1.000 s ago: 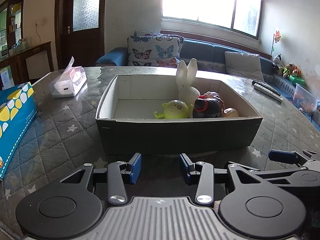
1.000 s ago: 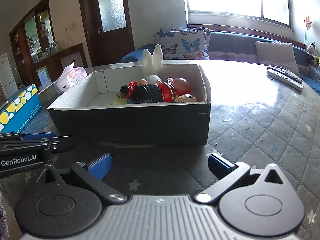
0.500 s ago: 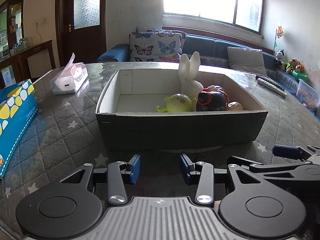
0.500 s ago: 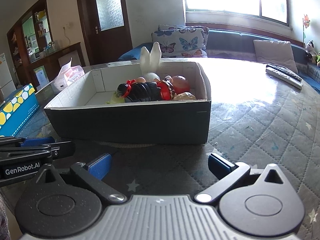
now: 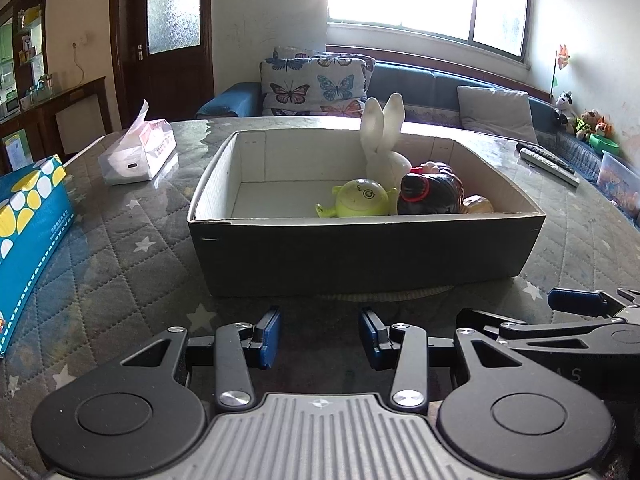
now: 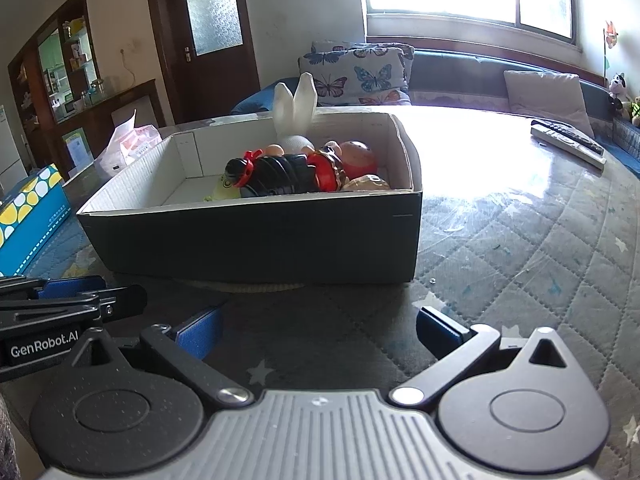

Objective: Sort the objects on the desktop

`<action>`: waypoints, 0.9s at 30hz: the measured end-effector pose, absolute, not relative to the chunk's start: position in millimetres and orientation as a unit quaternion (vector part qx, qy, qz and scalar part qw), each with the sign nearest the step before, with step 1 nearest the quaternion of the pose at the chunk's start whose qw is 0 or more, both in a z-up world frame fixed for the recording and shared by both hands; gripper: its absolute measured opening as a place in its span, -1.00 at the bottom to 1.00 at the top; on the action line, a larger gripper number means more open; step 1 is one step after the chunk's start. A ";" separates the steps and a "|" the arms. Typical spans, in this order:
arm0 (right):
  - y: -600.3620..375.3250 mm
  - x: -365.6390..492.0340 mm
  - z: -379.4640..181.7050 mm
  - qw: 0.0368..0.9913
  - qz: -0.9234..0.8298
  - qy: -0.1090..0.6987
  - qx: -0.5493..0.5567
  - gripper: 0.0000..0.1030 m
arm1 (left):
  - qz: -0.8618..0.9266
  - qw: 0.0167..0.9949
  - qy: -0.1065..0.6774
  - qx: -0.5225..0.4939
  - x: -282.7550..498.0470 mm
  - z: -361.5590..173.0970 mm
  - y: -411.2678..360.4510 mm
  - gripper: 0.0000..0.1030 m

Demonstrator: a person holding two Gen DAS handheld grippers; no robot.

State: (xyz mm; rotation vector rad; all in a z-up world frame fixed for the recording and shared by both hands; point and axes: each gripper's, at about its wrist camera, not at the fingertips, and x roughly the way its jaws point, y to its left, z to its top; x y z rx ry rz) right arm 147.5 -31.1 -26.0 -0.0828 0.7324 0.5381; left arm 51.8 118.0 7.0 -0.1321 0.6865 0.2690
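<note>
A dark cardboard box (image 5: 360, 256) with a white inside stands on the quilted table. In its right half lie a white rabbit (image 5: 382, 148), a green round toy (image 5: 360, 198) and a dark-haired doll (image 5: 430, 194). My left gripper (image 5: 319, 334) hovers just before the box's near wall, its jaws closing a little with nothing between them. In the right wrist view my right gripper (image 6: 318, 330) is open wide and empty before the same box (image 6: 256, 240). The doll (image 6: 280, 176) and rabbit (image 6: 296, 104) show there too. The grippers are side by side.
A tissue pack (image 5: 138, 156) lies at the back left and a blue dotted tissue box (image 5: 28, 220) at the left edge. Remote controls (image 5: 548, 160) lie at the far right. A sofa with cushions stands behind the table.
</note>
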 end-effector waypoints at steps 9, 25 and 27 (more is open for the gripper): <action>-27.6 152.3 -29.3 0.894 0.261 0.361 -0.041 1.00 | 0.131 0.928 0.342 -0.064 57.6 4.1 117.7 -0.15; -23.2 161.1 -31.1 0.890 0.260 0.373 -0.042 1.00 | 0.146 0.925 0.348 -0.049 66.1 7.3 118.5 -0.16; -22.8 162.3 -31.4 0.889 0.260 0.376 -0.042 1.00 | 0.148 0.924 0.348 -0.050 67.7 7.3 119.6 -0.16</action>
